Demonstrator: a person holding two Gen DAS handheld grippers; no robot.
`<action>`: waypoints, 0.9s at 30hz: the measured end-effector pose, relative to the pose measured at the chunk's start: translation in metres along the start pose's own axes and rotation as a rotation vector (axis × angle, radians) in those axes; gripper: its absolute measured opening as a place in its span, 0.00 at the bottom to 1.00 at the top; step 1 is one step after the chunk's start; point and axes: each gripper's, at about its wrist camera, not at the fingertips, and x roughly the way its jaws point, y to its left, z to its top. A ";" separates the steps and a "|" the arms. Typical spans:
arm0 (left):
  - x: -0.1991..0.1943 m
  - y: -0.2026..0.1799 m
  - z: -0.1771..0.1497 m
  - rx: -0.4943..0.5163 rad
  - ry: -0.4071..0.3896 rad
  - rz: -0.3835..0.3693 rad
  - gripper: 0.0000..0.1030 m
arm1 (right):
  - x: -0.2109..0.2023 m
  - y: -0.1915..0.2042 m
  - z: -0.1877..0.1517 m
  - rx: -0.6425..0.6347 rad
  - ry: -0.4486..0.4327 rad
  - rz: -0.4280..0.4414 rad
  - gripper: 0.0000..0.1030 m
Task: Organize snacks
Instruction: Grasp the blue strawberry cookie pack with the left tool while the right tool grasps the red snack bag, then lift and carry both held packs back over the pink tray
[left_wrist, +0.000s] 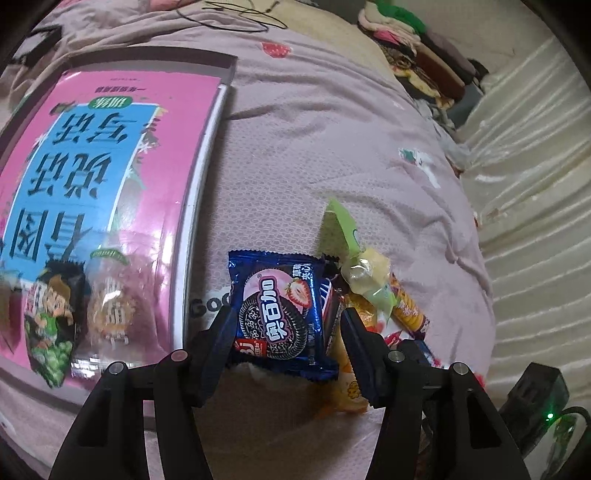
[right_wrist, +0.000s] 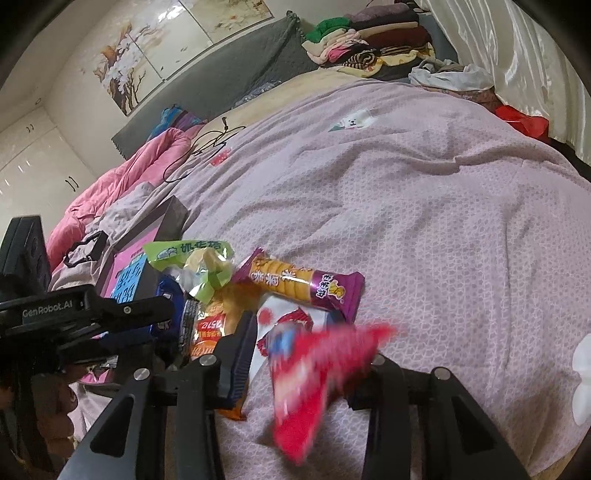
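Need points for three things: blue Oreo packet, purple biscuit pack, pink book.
blue Oreo packet (left_wrist: 275, 314): left wrist view, on the printed cookie at the wrapper's middle.
purple biscuit pack (right_wrist: 295, 282): right wrist view, on the orange biscuit picture mid-wrapper.
pink book (left_wrist: 110, 177): left wrist view, on the blue title panel of the cover.

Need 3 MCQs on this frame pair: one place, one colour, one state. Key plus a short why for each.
1. Where is the big pink book relative to the snack pile in the left wrist view?
A. left of it
B. right of it
C. on top of it

2. Colour of the cookie packet between the left tool's fingers?
A. green
B. blue
C. orange

3. What is at the right tool?
A. nothing
B. a cable
C. a blurred red packet

Key: A, the book fills the left side; B, blue wrapper with a dark cookie picture; C, the red wrapper hangs between the fingers.
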 end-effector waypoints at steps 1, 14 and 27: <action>-0.001 0.001 -0.001 -0.006 -0.006 0.002 0.58 | 0.000 -0.001 0.000 0.003 0.001 0.000 0.38; 0.012 -0.010 0.000 0.015 -0.032 0.086 0.57 | 0.004 0.003 -0.002 -0.033 0.012 0.004 0.26; 0.019 -0.017 0.000 0.107 -0.018 0.138 0.49 | 0.007 0.002 -0.002 -0.038 0.015 0.010 0.24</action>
